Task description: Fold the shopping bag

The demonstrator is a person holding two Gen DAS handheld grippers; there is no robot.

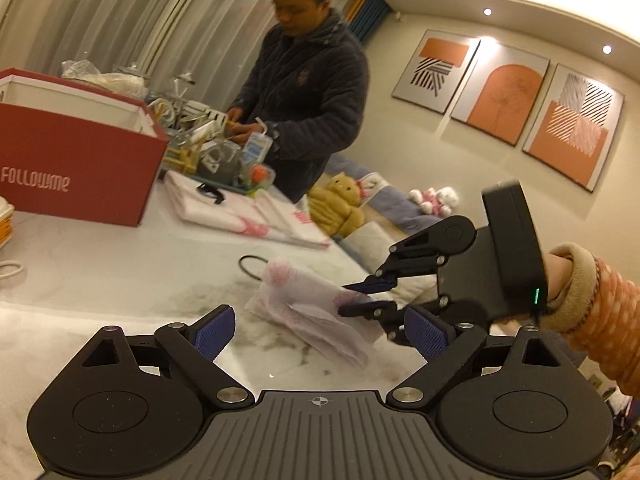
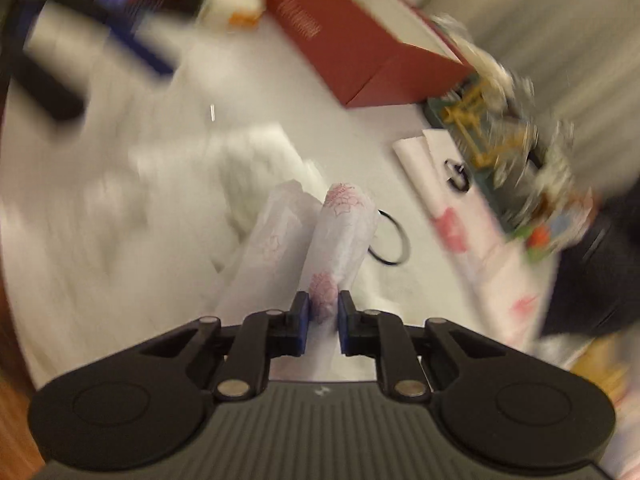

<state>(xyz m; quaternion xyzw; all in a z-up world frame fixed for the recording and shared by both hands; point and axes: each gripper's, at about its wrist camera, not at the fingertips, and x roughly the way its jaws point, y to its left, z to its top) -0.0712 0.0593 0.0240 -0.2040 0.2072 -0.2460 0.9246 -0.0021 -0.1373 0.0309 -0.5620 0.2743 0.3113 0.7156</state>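
Observation:
The shopping bag [image 1: 308,308] is thin white plastic with pink flower prints, crumpled into a folded bundle on the white table [image 1: 120,272]. My right gripper [image 1: 362,298] comes in from the right and is shut on the bag's right end. In the right wrist view, which is blurred, the bag [image 2: 340,232] runs forward from between the blue pads of the right gripper [image 2: 323,320]. My left gripper [image 1: 320,330] stands open just in front of the bag, its fingers on either side and touching nothing.
A black hair tie [image 1: 252,266] lies just behind the bag. A red box [image 1: 76,160] stands at the back left, a flat white printed bag [image 1: 248,216] and a cluttered tray [image 1: 216,152] behind. A person in a dark jacket [image 1: 308,92] works at the far edge.

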